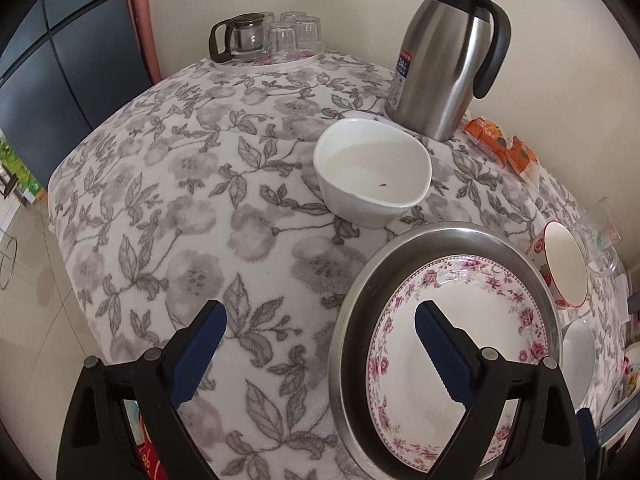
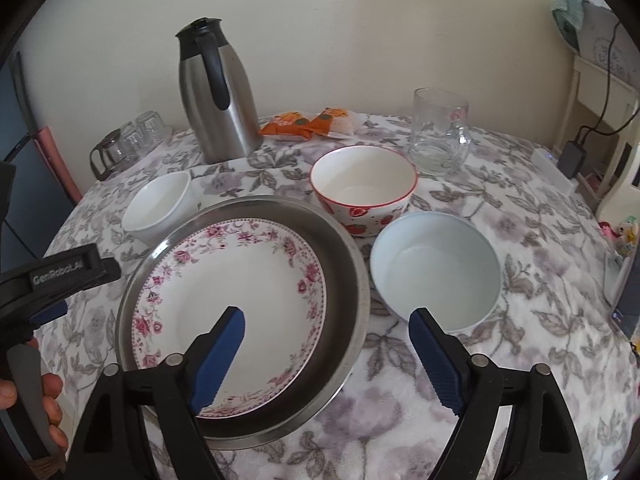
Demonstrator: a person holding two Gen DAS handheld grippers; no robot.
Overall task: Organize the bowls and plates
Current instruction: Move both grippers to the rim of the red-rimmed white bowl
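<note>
**Steel tray loaded, 3 bowls loose: collision risks**

Steel tray (image 2: 352, 264) carries the floral plate (image 2: 224, 292), both resting on the tabletop (image 2: 400, 420). I read both tongs, left (image 1: 320, 344) and right (image 2: 326, 344), as wide and empty. Risks: knocking the blue bowl (image 2: 436, 268), strawberry bowl (image 2: 362, 192) or white bowl (image 1: 372, 172); glazed rims slipping; soft cloth snagging.

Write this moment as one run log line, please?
left tongs: open, empty | right tongs: open, empty | floral plate: inside steel pan | three bowls: loose on table, unstacked
</note>
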